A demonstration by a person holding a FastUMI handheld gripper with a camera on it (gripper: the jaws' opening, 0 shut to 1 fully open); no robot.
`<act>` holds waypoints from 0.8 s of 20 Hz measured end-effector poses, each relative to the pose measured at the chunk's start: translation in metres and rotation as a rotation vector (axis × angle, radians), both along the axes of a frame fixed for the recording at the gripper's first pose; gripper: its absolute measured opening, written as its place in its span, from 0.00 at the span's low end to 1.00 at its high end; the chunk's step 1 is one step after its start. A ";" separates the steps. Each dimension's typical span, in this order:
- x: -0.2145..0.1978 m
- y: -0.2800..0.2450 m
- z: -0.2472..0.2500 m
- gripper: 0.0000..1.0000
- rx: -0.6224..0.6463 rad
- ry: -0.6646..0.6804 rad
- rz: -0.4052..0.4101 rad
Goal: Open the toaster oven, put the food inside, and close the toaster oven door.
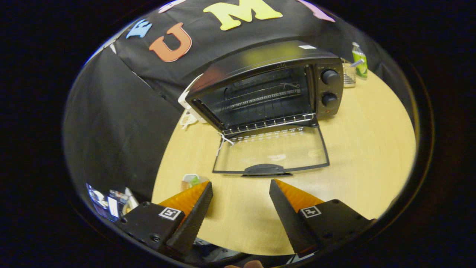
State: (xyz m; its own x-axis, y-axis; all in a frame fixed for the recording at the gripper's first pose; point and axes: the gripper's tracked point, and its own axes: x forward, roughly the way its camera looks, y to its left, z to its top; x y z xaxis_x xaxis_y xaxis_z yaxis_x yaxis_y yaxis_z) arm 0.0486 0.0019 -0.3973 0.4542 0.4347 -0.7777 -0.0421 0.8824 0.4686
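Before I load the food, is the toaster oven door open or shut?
Open: the toaster oven door lies flat on the table, just beyond the gripper.

You are working in a staged recording booth, not a real kitchen. Black cloth (111,123) hangs as a wall behind and beside a round, pale wooden surface (372,149), closing the scene off like a demo set. On that surface stands a single household appliance, a black toaster oven (267,85) with its glass door (271,150) folded down flat, beside a green bottle (359,61) and a small clear container (349,74). The square printed markers on your hand-held gripper (241,186), whose fingers stand apart over bare wood, mark this as a data-collection lab.
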 end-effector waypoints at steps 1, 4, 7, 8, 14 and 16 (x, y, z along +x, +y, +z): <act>-0.002 0.011 0.009 1.00 0.062 0.022 0.020; -0.016 0.050 0.025 1.00 0.239 0.122 0.090; -0.027 0.072 0.012 1.00 0.280 0.232 0.131; -0.032 0.076 0.007 0.99 0.272 0.258 0.142; -0.046 0.109 -0.035 0.91 0.239 0.359 0.219; -0.045 0.116 -0.047 0.86 0.218 0.372 0.234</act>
